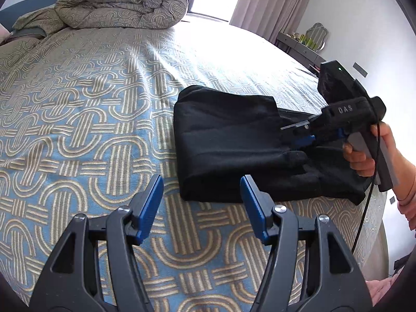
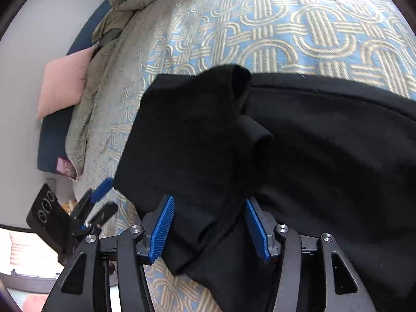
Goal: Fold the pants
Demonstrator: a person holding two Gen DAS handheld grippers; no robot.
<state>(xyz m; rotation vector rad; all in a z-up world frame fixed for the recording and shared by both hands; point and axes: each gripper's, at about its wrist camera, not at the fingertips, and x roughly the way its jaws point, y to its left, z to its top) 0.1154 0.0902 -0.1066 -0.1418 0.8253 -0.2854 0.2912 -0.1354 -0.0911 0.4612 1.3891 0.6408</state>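
The largest thing shown is the bed (image 1: 91, 109), spread with a blue cover patterned in tan interlocking loops, which fills most of both views. A bundled duvet (image 1: 124, 2) in a grey-green version of the same pattern is piled at the upper left of the left wrist view. Pale curtains (image 1: 270, 2) are seen at the upper right of that view, beside a bright window. A pink pillow (image 2: 65, 85) is seen at the left edge of the right wrist view, against a dark blue headboard.

The black pants (image 1: 234, 148) are laid folded on the bed, right of centre in the left wrist view, and occupy the centre and right of the right wrist view.

The right gripper (image 2: 209, 227) is carried by a hand (image 1: 369, 156) at the right edge of the left wrist view. Its jaws are parted, and a fold of the pants lies between the blue pads (image 2: 162, 230) without being pinched.

The left gripper (image 1: 201, 210) is held over the bare cover at the bottom centre of its own view, just beside the near edge of the pants. Its jaws are spread apart, with nothing between them.
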